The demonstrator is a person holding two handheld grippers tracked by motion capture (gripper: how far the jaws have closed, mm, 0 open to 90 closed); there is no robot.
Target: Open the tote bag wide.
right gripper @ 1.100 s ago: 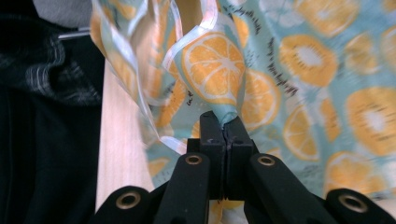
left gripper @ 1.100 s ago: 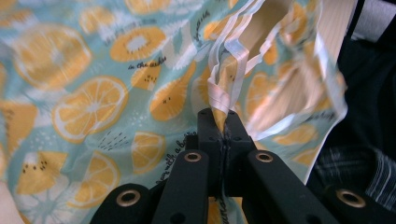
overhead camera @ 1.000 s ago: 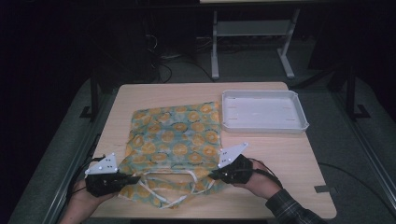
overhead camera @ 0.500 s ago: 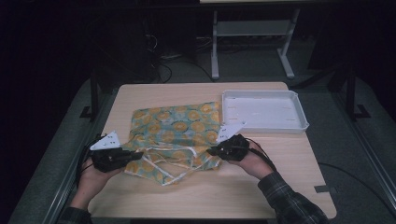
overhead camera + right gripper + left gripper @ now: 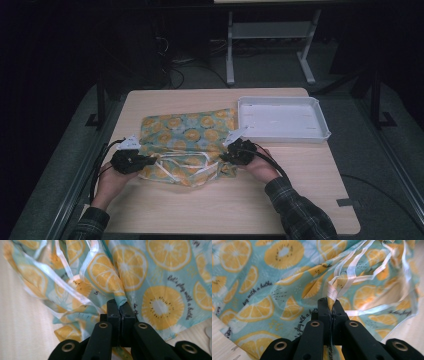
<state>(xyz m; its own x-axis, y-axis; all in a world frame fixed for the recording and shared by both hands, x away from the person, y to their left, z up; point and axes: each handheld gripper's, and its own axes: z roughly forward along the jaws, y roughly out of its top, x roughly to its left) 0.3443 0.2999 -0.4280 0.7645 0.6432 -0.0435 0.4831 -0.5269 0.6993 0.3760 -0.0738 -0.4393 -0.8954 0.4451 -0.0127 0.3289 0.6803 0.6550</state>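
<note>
The near edge of the cloth (image 5: 187, 137) is being clamped by the left claw (image 5: 148, 161) and right claw (image 5: 226, 158), beside the tray (image 5: 282, 119). If it is being pulled unevenly, the thin pinched hem (image 5: 331, 300) could slip free, or the fold could be laid crooked.

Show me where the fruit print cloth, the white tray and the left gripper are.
fruit print cloth (image 5: 192, 127), high view, flat far part of the fabric.
white tray (image 5: 320, 134), high view, near rim.
left gripper (image 5: 331, 305), left gripper view, tips of the shut jaws pinching the cloth.

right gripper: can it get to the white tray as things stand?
Probably not yet: the right gripper is shut on the fruit-print cloth. The white tray sits close beside it with bare table between, once it lets go.
</note>
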